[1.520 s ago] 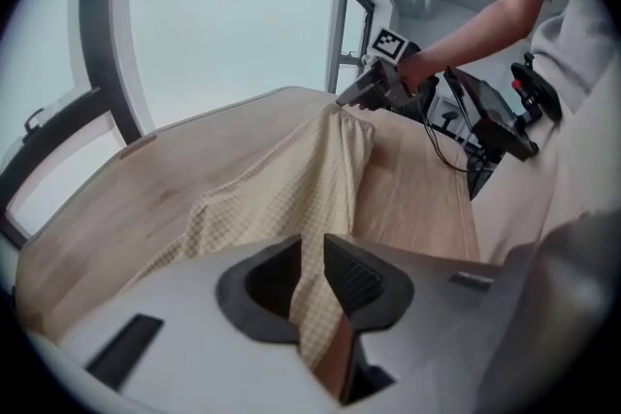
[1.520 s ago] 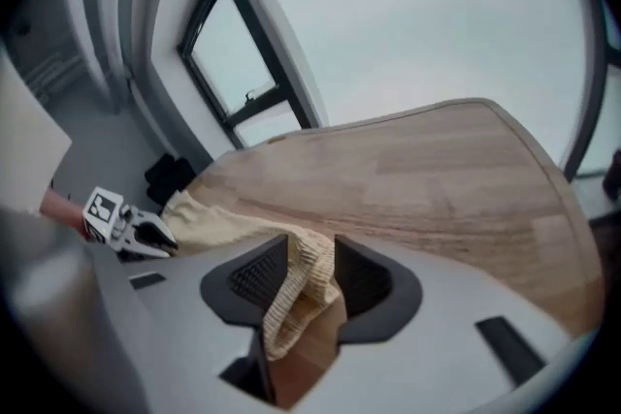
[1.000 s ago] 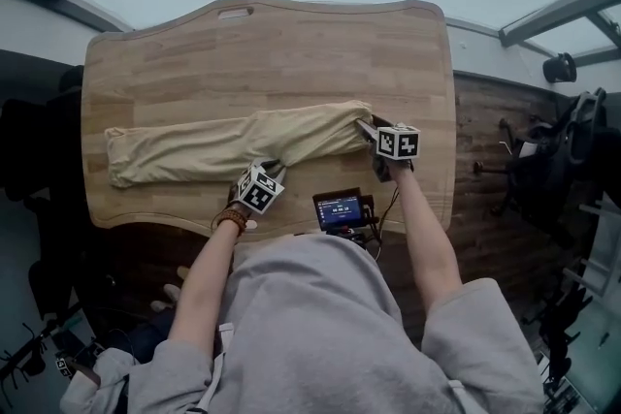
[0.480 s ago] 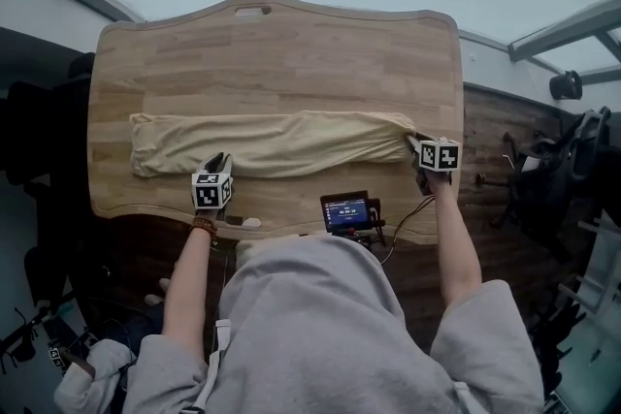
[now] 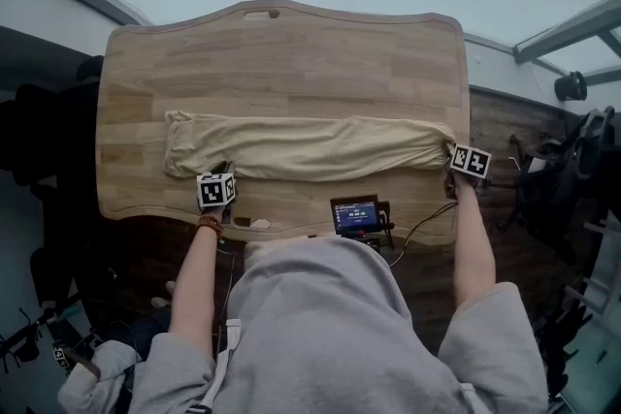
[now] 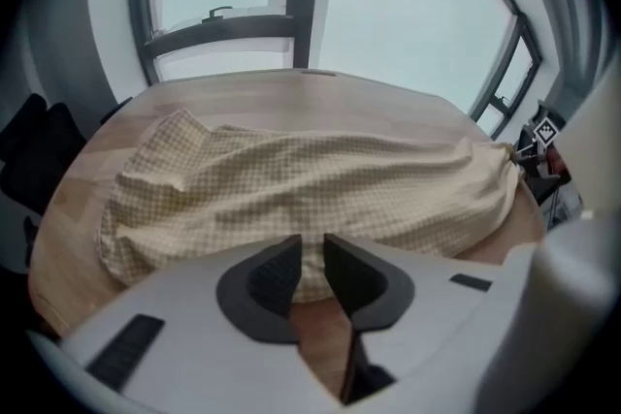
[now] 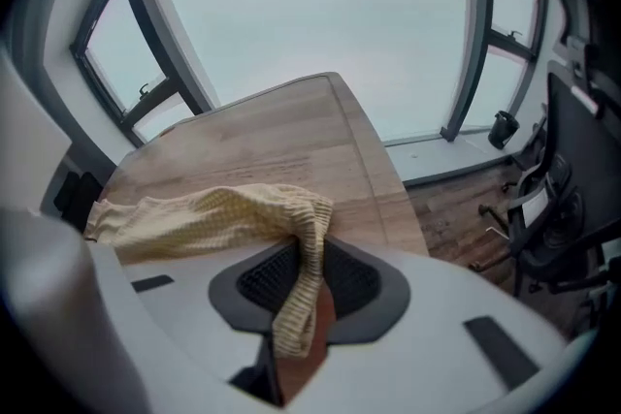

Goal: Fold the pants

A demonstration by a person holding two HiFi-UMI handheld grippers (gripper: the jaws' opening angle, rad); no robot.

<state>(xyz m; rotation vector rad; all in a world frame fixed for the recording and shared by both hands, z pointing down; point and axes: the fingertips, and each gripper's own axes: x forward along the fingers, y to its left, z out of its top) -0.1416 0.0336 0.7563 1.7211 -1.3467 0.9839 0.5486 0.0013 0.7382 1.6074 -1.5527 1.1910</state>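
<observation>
- A person in a grey hooded top point(image 5: 320, 325) fills the near foreground, both bare forearms reaching out over the bench.
- A small dark device with a glowing blue screen point(image 5: 355, 214) sits at the bench's near edge, between the arms.
- The left hand-held gripper point(image 6: 309, 252), a smooth white shell with black ribbed pads, is clenched to a narrow slot. The near edge of the pants sits in that slot, towards their left end.
- A cube with black-and-white square markers point(image 5: 215, 190) tops this left one.
- The right hand-held gripper point(image 7: 309, 262) is at the bench's right edge. Its jaws have just been closing and now grasp the ribbed waistband point(image 7: 303, 208), which drapes down between the pads.
- The pants point(image 5: 310, 148) are pale yellow-beige cloth with a fine waffle-like check. They lie stretched in one long, softly wrinkled band from left to right across the middle of the bench, with the cuff end at the left.
- The bench point(image 5: 281, 53) is light wood in lengthwise planks with visible grain. It has a wavy outline, rounded corners and a small slot point(image 5: 262, 14) cut near its far edge.
- To the right, dark wood flooring point(image 5: 490, 121) and a black office chair point(image 7: 572, 189).
- Farthest off, large pale windows in dark frames point(image 7: 146, 34).
</observation>
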